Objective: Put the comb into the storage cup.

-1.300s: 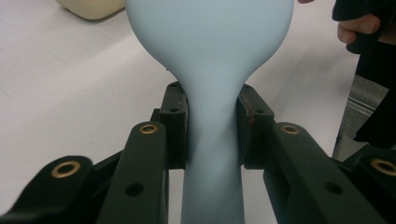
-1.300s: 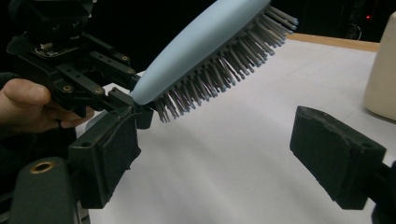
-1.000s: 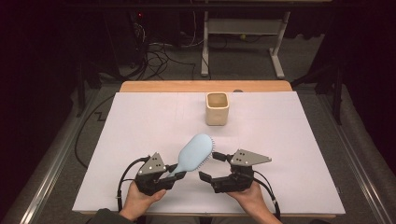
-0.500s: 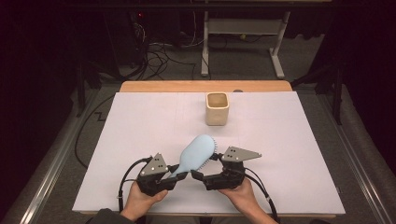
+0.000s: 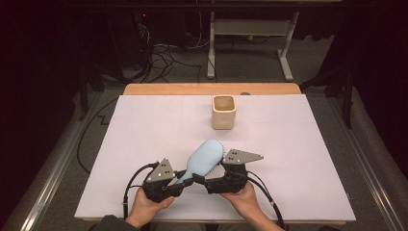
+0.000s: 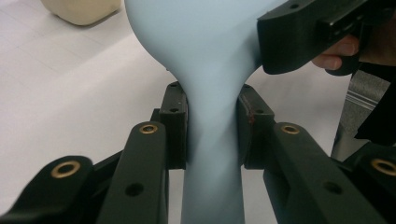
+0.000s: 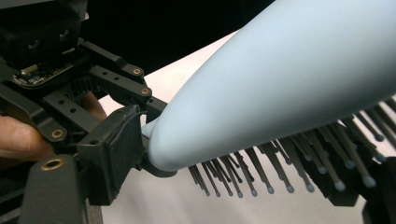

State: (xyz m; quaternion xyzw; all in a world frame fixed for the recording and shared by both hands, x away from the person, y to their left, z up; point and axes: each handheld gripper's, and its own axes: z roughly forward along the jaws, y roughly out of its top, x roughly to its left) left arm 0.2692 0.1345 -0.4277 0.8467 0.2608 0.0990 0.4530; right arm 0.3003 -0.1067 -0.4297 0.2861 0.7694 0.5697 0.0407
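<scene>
Left tongs (image 6: 212, 133) clamp the unmarked blue hairbrush (image 5: 204, 160); right tongs (image 5: 204, 182) closing around its head

A wooden table (image 5: 211, 88) bears a white sheet (image 5: 144, 139); a cream cup (image 5: 223, 112) stands on it.

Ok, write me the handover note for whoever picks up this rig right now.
Left gripper: shut on the handle of the light blue hairbrush, holding it off the white table.
Right gripper: at the brush head, bristle side; its jaws have just been closing, and its fingers look not yet clamped.
Beige cup: upright farther back, untouched.
Done: brush lifted.
Left: probably finish the right grip, then take the brush to the cup.
</scene>
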